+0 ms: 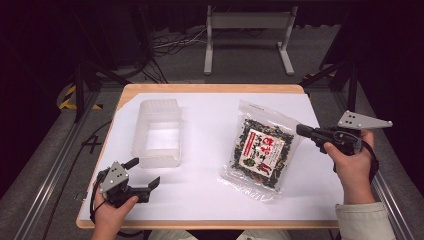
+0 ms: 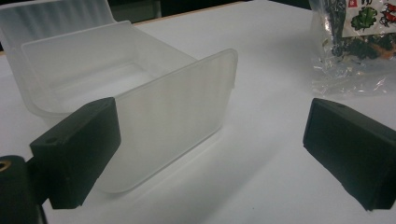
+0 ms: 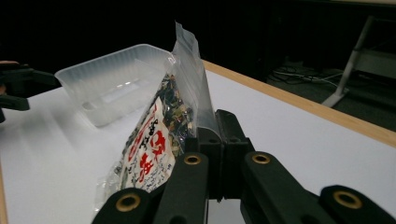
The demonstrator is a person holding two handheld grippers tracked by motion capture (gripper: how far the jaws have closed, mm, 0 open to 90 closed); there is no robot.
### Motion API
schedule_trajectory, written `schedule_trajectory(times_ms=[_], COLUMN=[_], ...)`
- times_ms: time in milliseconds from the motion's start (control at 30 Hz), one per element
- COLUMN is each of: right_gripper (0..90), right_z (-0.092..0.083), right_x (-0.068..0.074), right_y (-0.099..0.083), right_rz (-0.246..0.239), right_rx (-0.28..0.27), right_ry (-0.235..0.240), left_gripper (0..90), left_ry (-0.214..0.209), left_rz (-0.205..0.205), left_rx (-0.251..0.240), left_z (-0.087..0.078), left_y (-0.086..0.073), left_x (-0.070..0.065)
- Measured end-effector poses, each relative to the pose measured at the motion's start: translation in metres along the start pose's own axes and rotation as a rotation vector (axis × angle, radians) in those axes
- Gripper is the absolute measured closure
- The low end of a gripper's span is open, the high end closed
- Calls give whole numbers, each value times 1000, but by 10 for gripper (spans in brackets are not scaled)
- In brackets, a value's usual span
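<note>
At the near left corner of the counter (image 1: 210, 107), the left claw (image 1: 146, 173) hovers low with its jaws spread wide and nothing between them. In the left gripper view, one jaw sits just in front of the near wall of the translucent plastic tub (image 2: 140, 107), apart from it as far as can be told, and the other jaw stands over bare white counter.

Between the two hands lies a broad strip of open white surface along the near edge, free for moving.

At the right, the right claw (image 1: 302, 131) is clamped on the right edge of the clear snack bag (image 1: 261, 149), near its upper corner. In the right gripper view the jaws pinch the bag's plastic seam (image 3: 201, 100) and that edge is lifted upright, while in the high view the rest of the bag rests on the counter, its red-and-white label facing up.

The tub (image 1: 157, 131) stands left of centre, well apart from the bag, with bare counter between them.

Beyond the far wooden edge are a dark floor with cables (image 1: 170, 42) and a white stand (image 1: 248, 35).
</note>
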State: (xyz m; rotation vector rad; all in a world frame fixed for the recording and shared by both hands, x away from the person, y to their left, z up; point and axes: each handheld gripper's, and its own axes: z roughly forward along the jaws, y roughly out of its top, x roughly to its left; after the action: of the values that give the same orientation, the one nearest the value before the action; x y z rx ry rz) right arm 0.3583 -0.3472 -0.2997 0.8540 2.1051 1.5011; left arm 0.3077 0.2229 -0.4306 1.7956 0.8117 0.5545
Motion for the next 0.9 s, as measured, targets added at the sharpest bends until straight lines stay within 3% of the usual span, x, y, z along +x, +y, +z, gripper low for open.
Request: schedule_trajectory(times_ms=[367, 633, 700, 900], right_gripper=[900, 900, 900, 900], right_z=[-15, -20, -19, -16], right_x=[22, 31, 33, 38], right_y=[26, 34, 37, 42], right_rz=[-85, -101, -110, -121], right_rx=[-47, -86, -94, -106], right_ry=[25, 64, 74, 91], left_gripper=[59, 56, 55, 56], left_ry=[-4, -5, -29, -48], left_rz=[4, -5, -43, -36], left_rx=[-15, -32, -51, -62], left_z=[-4, -5, -1, 4], left_y=[2, 4, 8, 15], left_x=[0, -1, -1, -5])
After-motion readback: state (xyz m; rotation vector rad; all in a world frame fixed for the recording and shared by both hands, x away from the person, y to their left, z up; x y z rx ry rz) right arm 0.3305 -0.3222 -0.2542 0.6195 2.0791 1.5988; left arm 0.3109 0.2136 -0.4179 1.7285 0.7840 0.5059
